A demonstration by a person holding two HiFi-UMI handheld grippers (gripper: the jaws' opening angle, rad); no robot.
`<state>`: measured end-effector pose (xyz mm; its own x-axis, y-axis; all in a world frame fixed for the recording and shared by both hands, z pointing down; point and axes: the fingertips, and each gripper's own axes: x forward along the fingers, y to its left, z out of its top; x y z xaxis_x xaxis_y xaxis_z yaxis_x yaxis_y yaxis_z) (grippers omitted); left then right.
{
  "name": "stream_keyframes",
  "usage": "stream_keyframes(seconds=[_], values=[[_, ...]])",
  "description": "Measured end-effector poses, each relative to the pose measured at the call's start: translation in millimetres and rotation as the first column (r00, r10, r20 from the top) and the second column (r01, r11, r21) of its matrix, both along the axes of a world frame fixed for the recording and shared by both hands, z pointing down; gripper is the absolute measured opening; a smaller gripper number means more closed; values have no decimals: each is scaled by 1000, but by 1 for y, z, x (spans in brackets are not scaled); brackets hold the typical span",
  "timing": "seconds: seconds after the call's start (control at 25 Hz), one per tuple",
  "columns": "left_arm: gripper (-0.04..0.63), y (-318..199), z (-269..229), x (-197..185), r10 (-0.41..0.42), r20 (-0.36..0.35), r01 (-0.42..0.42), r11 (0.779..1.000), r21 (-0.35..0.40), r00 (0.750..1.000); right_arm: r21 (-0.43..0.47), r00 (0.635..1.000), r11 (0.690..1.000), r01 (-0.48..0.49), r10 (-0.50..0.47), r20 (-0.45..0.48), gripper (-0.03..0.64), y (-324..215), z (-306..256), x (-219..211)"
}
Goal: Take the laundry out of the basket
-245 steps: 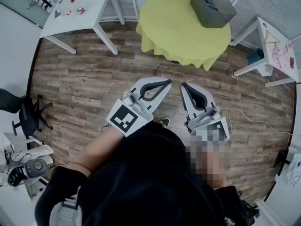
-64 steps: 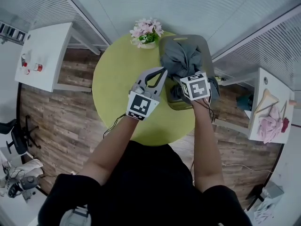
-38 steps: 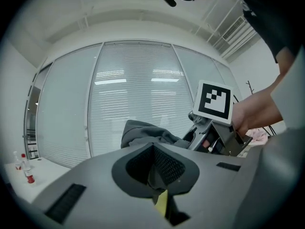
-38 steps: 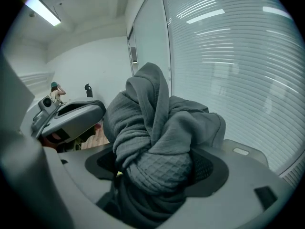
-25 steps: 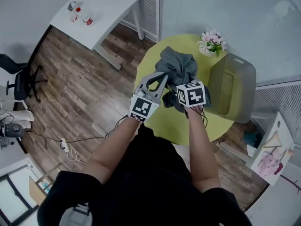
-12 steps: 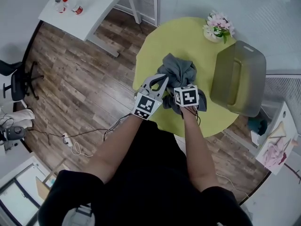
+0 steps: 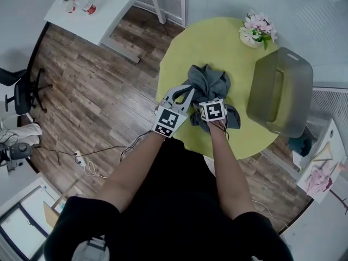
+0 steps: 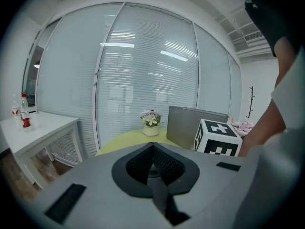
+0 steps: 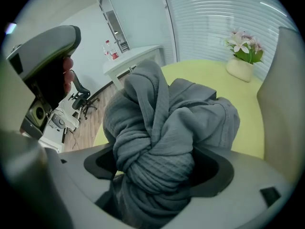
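A bundled grey garment (image 7: 209,83) rests on the round yellow-green table (image 7: 190,42), left of the grey laundry basket (image 7: 283,91). My right gripper (image 9: 157,149) is shut on the knotted cloth (image 9: 162,128), which fills the space between its jaws; in the head view only its marker cube (image 7: 212,111) shows at the bundle's near edge. My left gripper (image 7: 190,88) hovers just left of the bundle, shut, with nothing held. In the left gripper view its tips (image 8: 152,145) meet, with the basket (image 8: 186,125) beyond them. The inside of the basket is hidden.
A flower pot (image 7: 258,29) stands at the table's far edge, next to the basket. A white table with bottles (image 7: 92,7) is at the far left, an office chair (image 7: 22,91) and floor cables (image 7: 81,162) at the left, a small white table (image 7: 321,173) at the right.
The grey garment has left the basket with my right gripper and come down onto the table's near side. The left gripper stayed shut beside it.
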<state>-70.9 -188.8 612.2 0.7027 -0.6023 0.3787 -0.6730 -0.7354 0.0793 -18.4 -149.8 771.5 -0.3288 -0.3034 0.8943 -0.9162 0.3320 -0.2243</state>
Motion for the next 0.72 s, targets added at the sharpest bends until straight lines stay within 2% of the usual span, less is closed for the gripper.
stream_keyframes(seconds=[0.16,0.28,0.48,0.72], values=[[3,-2,-3,-2,-8,4,8,1000,-7,1000,-17,1000,1000,12,-12,29,427,-1,-8,0],[3,-4,-8,-2,-5,-4,5,1000,-8,1000,17,999,999,37,-37,20,428,-1,-26,3],[3,-2,-27,-1,-9,-34,9,1000,-9,999,129,998,990,64,-67,16,426,-4,-76,13],[3,5,-73,2,20,-59,-18,999,35,998,300,995,952,67,-86,48,426,-6,-159,28]])
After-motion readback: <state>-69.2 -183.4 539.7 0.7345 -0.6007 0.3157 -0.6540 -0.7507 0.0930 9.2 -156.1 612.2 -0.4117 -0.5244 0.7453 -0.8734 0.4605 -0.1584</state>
